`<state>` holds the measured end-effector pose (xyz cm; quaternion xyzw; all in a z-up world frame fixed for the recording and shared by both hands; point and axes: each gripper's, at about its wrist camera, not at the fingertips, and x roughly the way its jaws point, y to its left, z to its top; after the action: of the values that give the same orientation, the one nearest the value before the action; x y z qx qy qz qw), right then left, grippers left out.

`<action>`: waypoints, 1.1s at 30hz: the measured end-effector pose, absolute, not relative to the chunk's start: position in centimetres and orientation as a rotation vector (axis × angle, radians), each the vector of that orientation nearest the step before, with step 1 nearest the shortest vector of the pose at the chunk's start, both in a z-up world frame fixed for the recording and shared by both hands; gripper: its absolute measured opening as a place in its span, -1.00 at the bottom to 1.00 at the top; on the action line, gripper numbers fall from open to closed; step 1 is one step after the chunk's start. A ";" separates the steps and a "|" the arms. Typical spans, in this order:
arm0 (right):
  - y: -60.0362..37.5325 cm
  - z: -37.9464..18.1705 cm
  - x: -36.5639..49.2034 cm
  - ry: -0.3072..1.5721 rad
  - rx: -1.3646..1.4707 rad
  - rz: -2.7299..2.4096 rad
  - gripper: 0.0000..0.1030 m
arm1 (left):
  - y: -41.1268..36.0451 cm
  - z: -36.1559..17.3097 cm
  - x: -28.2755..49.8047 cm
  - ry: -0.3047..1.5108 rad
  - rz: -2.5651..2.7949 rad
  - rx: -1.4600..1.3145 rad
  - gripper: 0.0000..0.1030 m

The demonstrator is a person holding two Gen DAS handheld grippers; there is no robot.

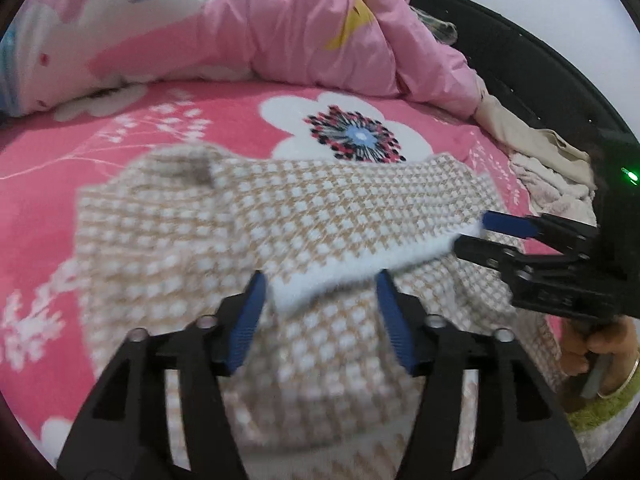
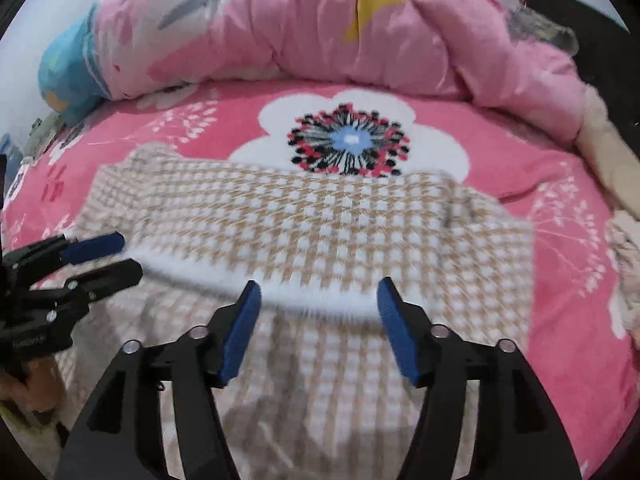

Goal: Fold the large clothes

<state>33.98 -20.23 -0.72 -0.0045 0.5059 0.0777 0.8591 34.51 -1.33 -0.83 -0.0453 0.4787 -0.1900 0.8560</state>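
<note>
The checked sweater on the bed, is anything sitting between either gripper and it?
Nothing visible does. The checked sweater lies directly under the open left gripper and open right gripper, its white hem just ahead of both. The pink quilt is bunched far behind, clear of it.

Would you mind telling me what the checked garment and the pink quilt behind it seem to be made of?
Checked garment: probably a soft knit, matte, with a fuzzy white hem. Pink quilt: likely smooth woven cloth over padding, faintly shiny, puffed with creases. Blur leaves both uncertain.
</note>
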 end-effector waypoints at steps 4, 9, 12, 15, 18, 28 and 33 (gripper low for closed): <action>-20.5 2.5 28.8 0.995 0.025 0.201 0.55 | -0.4 1.5 30.5 0.974 -0.344 -0.067 0.33; -20.1 4.0 23.2 0.948 0.044 0.259 0.73 | 0.0 2.9 24.5 0.944 -0.280 -0.016 0.57; -19.8 3.8 19.9 0.954 0.071 0.289 0.76 | 0.1 2.8 21.6 0.954 -0.240 0.000 0.63; -19.8 2.9 17.8 0.975 0.093 0.292 0.77 | 0.4 1.8 18.7 0.973 -0.190 0.031 0.64; -19.5 1.6 15.7 0.997 0.097 0.279 0.77 | 1.1 0.6 17.1 0.995 -0.158 0.021 0.64; -18.8 -1.8 14.0 1.035 0.085 0.240 0.77 | 2.0 -2.9 17.1 1.058 -0.076 0.027 0.65; -17.9 -3.2 15.1 1.046 0.047 0.243 0.77 | 1.9 -4.5 17.6 1.093 -0.043 -0.006 0.68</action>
<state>15.07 -17.93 -3.24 0.0223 0.4981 0.1157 0.8591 17.64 1.92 -4.53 -0.0029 0.5196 -0.0204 0.8542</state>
